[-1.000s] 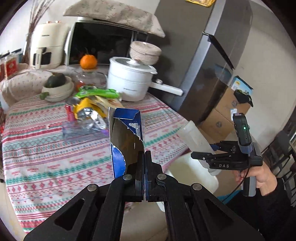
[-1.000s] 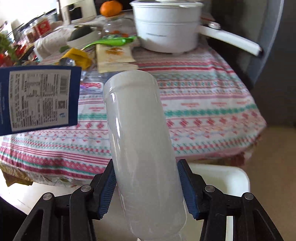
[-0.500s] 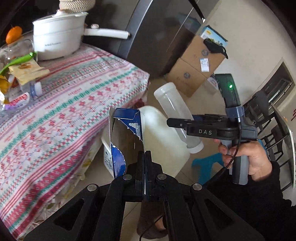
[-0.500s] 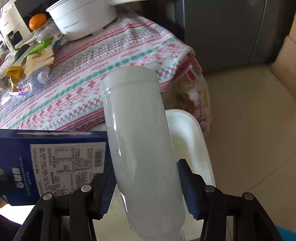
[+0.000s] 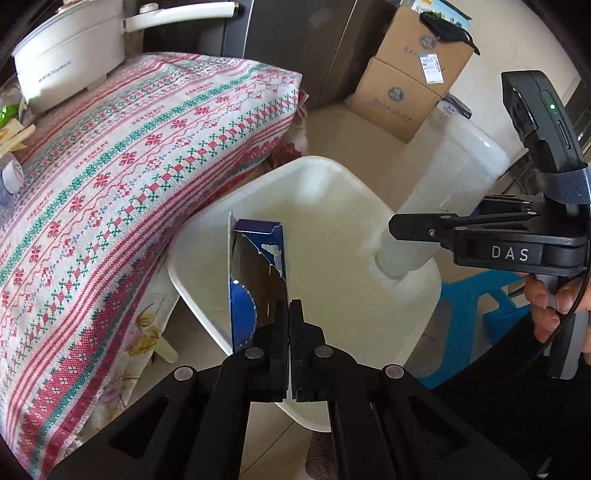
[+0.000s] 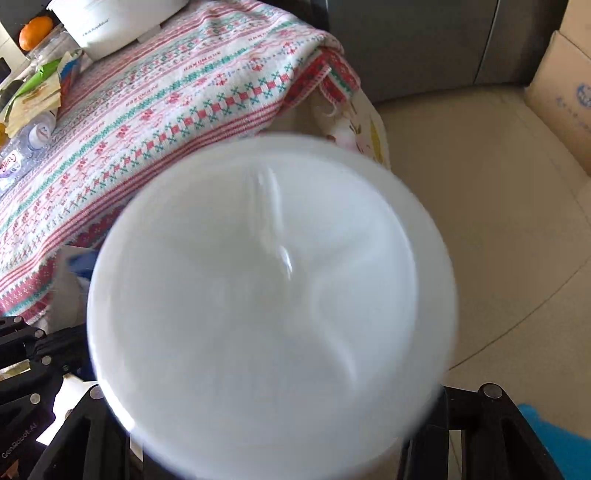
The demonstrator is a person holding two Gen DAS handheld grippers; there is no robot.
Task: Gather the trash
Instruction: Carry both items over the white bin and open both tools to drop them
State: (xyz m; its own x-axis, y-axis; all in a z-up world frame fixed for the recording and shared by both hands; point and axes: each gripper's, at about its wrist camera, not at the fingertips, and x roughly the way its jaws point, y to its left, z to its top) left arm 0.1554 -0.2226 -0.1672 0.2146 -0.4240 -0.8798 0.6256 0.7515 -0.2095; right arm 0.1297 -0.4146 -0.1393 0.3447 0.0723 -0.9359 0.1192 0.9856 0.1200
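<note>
Drop step: both pieces of trash are over the white bin [image 5: 373,206], which stands on the floor just beside the bench [image 5: 147,147]. The left claw [image 5: 289,314] is clenched on a torn blue carton [image 5: 255,266], holding it upright by its lower edge with the open top above the bin's mouth. The right claw [image 5: 417,230] grips a milky plastic bottle [image 5: 439,192], neck down, with the mouth right at the bin's near rim. In the right wrist view the bottle's base [image 6: 273,306] fills the frame and blurs, so from there I cannot tell how the jaws stand; the left wrist view shows the bottle held between them. Next move, as I judge it: let go of both, bottle first, since its neck sits near the rim and could tip outside; shifting it slightly toward the bin's middle beforehand would be safer. The carton looks well inside the opening. Count: two claws, two held items, one bin. The bin looks bare inside as far as visible. On the bench: one white pot [image 5: 70,55], one clear water bottle lying down [image 6: 27,142], some wrappers [image 6: 40,88], one orange [image 6: 35,31]. By the wall are two stacked cardboard boxes [image 5: 410,74], and beside the bin one blue stool [image 5: 476,310]. More trash likely remains on the bench.
</note>
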